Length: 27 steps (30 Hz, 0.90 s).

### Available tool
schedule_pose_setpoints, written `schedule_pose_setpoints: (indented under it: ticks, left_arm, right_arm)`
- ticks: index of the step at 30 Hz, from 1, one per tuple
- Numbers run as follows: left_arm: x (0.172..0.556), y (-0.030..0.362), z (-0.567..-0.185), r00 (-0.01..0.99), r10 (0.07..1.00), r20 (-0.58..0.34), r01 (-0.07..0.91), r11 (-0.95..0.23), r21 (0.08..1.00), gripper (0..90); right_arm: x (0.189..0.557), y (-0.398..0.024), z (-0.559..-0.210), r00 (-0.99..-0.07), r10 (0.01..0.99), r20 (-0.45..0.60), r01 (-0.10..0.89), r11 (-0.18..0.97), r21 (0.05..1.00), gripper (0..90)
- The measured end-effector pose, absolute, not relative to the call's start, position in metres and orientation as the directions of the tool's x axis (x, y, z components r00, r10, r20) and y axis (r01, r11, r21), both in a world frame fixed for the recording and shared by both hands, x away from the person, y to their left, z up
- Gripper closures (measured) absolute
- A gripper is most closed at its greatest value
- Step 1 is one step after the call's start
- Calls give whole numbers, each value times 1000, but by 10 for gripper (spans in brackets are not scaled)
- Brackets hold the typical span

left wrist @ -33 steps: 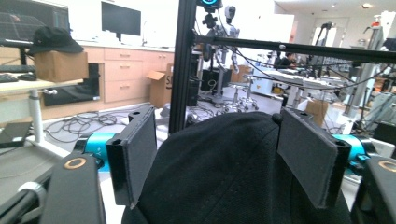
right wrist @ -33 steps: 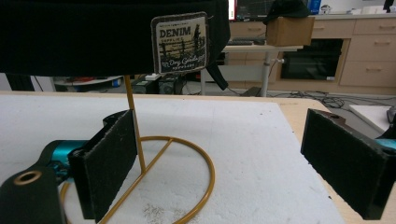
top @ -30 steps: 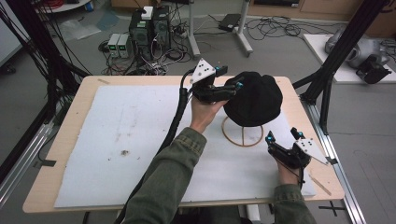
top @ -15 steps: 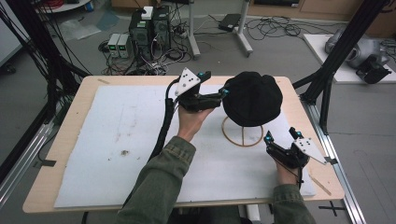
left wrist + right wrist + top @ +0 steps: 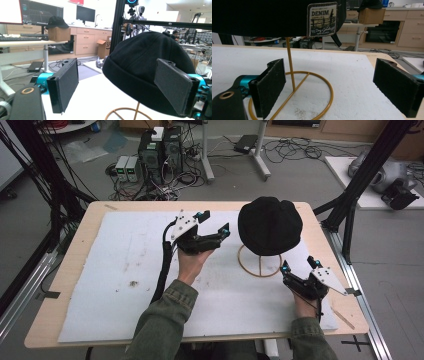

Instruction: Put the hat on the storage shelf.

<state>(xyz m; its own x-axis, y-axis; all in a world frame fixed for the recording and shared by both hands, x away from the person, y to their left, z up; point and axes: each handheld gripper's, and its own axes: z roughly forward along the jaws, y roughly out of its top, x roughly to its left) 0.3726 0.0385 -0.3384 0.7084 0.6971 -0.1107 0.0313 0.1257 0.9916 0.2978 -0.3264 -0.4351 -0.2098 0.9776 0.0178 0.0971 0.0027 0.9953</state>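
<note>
1. Black fabric: a soft cap (image 5: 270, 225) sits on top of a gold wire stand (image 5: 260, 265), toward the far right part of the table (image 5: 75, 270), on the white mat (image 5: 115, 285) that covers it.
2. In the right gripper view a sewn patch (image 5: 322, 19) reading "DENIM" shows on the cap's lower edge, above the stand's thin upright rod (image 5: 290, 65) and its round base ring.
3. The left tongs (image 5: 212, 227) hang just left of the cap, apart from it. Their jaws have just been opening and stand released, with nothing between them; in the left gripper view the cap lies beyond the pads (image 5: 65, 83).
4. The right tongs (image 5: 297, 265) rest low near the table's right front, just beside the stand's base ring. Their jaws are spread wide and grasp nothing.
5. Past the table's far edge, computer boxes (image 5: 160, 150) and loose cables lie on the floor.
</note>
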Motion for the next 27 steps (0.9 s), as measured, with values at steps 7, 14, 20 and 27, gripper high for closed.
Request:
schedule_pose_setpoints:
  ticks: [7,14,20,27]
  left_arm:
    - [367,50,-349,693,713,-112,46,110,993,192]
    - [354,75,-363,658,746,-103,58,85,995,191]
    - [343,103,-376,618,779,-108,62,88,994,196]
    - [334,125,-389,580,810,-86,62,61,996,196]
  right_arm:
    - [298,-325,-436,-210,977,26,100,-5,995,102]
    - [299,-325,-436,-211,977,15,101,6,995,101]
    - [299,-324,-436,-221,975,19,105,4,995,101]
    - [300,-320,-436,-228,974,7,102,16,995,101]
